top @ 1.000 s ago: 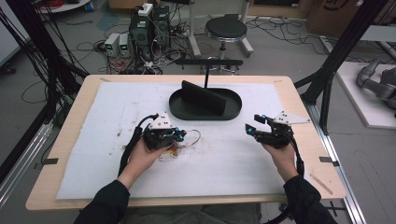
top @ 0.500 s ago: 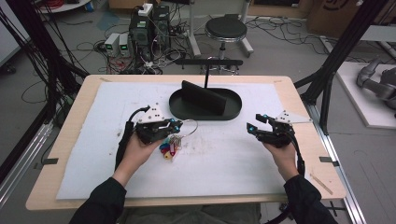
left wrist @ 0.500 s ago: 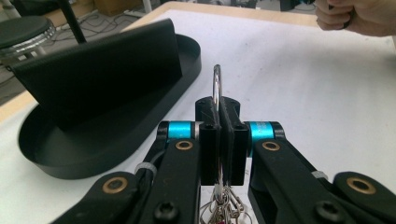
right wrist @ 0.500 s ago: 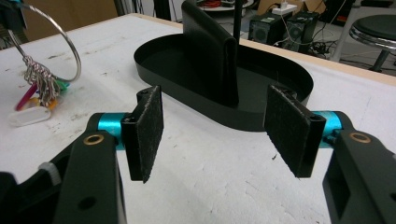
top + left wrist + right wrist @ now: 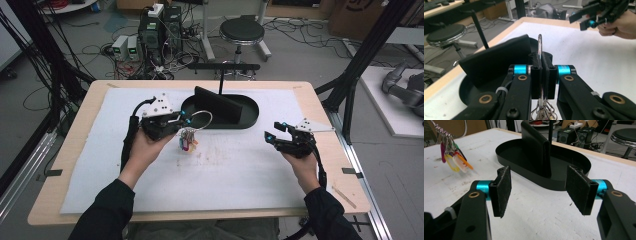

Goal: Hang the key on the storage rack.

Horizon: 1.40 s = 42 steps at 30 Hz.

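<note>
Two grippers, one key ring with its bunch of tags, one black oval tray, one white mat on one wooden table. Left gripper (image 5: 184,120) has its jaws pinched tight on the thin metal key ring (image 5: 200,119); in the left gripper view the wire loop (image 5: 539,45) stands on edge between the closed pads and rises above them. Ring hangs clear of the white mat (image 5: 240,165), just in front of the tray's near rim. Below the ring dangles a cluster of small plastic tags (image 5: 187,141), colours seen: purple, yellow, orange, green, one pale; exact tag count cannot be told. Right gripper (image 5: 274,133) hovers over the mat's right part, jaws wide apart, nothing between the pads (image 5: 502,191). Black oval tray (image 5: 250,119) sits at the mat's far middle, holding an upright black wallet-like piece (image 5: 220,102).
</note>
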Each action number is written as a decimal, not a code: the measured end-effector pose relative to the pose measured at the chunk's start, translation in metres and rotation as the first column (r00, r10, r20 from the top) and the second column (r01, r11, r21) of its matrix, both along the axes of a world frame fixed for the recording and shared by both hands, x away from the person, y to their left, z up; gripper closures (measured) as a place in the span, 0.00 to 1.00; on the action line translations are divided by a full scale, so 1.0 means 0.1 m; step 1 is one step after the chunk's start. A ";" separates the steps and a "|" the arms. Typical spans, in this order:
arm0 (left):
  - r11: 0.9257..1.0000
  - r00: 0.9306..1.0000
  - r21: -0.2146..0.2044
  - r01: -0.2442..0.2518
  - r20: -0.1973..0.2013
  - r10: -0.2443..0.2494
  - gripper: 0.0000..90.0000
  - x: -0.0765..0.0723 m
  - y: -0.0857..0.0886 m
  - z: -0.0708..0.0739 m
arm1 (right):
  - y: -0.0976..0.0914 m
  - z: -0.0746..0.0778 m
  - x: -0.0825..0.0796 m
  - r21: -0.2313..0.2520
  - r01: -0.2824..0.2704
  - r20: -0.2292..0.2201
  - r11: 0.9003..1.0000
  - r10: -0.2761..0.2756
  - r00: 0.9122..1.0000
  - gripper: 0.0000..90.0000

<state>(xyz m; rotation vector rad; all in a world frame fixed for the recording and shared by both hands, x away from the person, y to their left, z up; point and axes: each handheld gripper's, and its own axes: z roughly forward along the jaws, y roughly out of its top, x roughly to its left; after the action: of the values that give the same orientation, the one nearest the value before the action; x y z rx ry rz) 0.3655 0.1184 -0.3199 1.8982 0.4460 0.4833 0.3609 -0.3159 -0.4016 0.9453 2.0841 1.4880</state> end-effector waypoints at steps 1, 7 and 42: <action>1.000 1.000 -0.001 -0.001 0.001 0.001 0.96 0.01 0.00 0.02 | 0.00 0.00 0.00 0.000 0.000 -0.001 1.000 0.000 1.000 0.43; 1.000 1.000 -0.012 -0.023 0.015 0.024 0.96 0.10 0.01 0.14 | -0.01 0.00 0.00 0.001 0.004 -0.002 1.000 -0.004 1.000 0.42; 0.985 0.985 -0.026 -0.172 0.027 0.173 0.96 0.88 -0.09 0.35 | -0.02 0.01 0.00 0.008 -0.003 0.004 1.000 0.003 1.000 0.42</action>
<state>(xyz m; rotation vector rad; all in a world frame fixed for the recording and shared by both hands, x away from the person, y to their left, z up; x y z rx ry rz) 0.4537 0.1095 -0.2844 1.8360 0.5972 0.6167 0.3610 -0.3174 -0.4010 0.9417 2.0796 1.4998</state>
